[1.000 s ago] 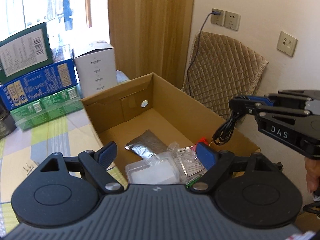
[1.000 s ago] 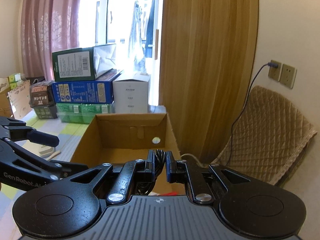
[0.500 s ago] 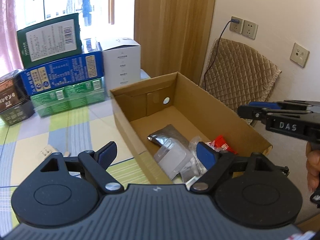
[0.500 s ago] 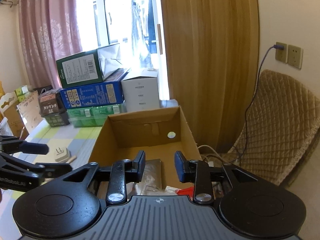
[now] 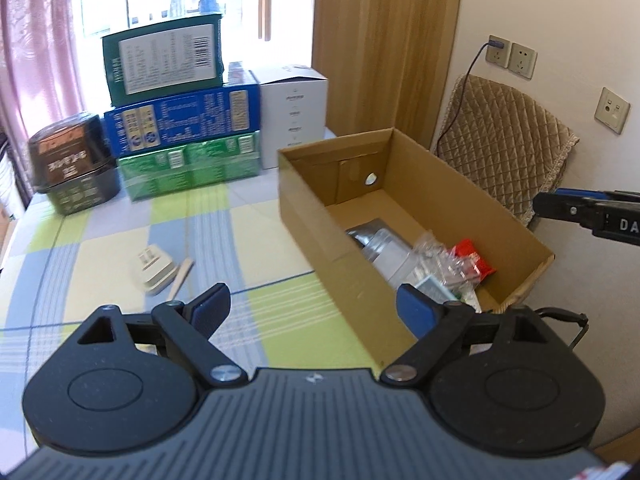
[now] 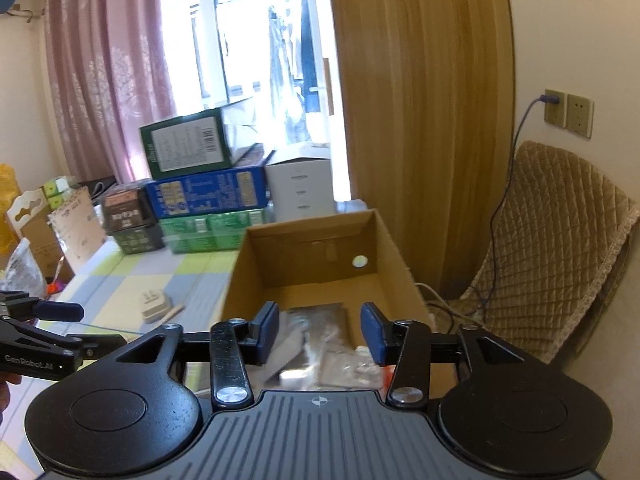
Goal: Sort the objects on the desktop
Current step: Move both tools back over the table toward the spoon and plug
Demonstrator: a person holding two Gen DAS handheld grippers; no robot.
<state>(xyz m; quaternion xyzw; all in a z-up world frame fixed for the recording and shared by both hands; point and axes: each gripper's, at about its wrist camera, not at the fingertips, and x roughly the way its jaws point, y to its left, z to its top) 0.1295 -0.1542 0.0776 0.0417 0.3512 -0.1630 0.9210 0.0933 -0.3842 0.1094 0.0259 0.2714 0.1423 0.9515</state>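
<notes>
My left tongs (image 5: 310,306) hang over the checked counter (image 5: 100,248) beside the cardboard box (image 5: 304,216), jaws opening wide with nothing between them. My right tongs (image 6: 319,330) hover above the box's near end, jaws opening about halfway, also empty. Inside the box lie a silver pouch (image 6: 324,316), clear plastic bags (image 5: 400,256) and a red packet (image 5: 474,258) (contents partly blurred). Still on the counter, left of the box: a white plug adapter (image 5: 154,270) with a wooden stick (image 5: 182,276) just beside it. Stacked cartons (image 5: 176,120) stand along the counter's far edge.
</notes>
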